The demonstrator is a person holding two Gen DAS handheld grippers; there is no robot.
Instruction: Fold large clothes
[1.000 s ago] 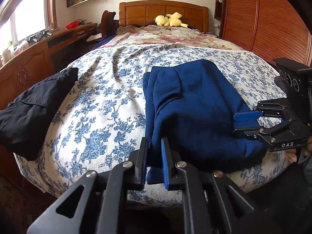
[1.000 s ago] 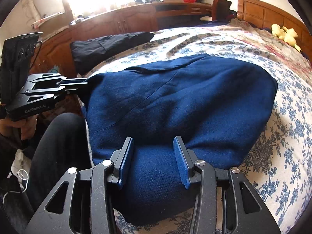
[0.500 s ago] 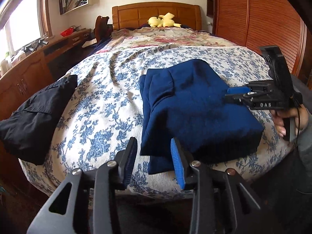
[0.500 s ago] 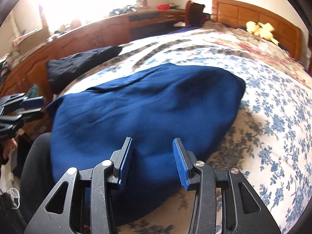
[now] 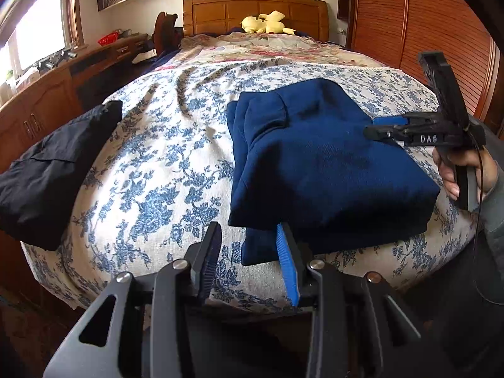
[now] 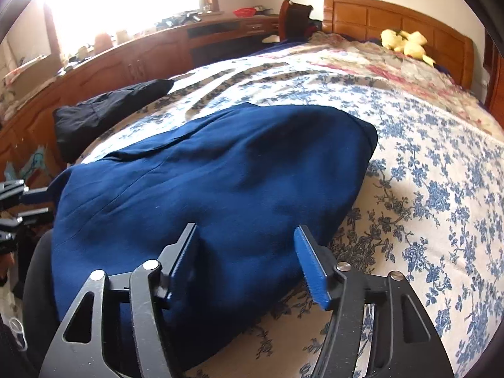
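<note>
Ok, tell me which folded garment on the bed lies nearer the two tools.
The navy blue one, right in front of both; the black one sits apart at the bed's window-side edge.

Both grippers are black metal linkage frames with triangular cut-outs, silver pivot screws and ribbed blue pads on the fingers. The right gripper (image 5: pixel 389 127) carries white "DAS" lettering on its side and a thin black cable. The person's hand (image 5: pixel 463 170) emerges from a grey sleeve (image 5: pixel 494 201).

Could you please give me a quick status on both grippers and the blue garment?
Left gripper open, holding nothing. Right gripper jaws opening, nothing pinched. Blue garment folded, lying on floral bedspread. Black garment off to the side, not in the way.
</note>
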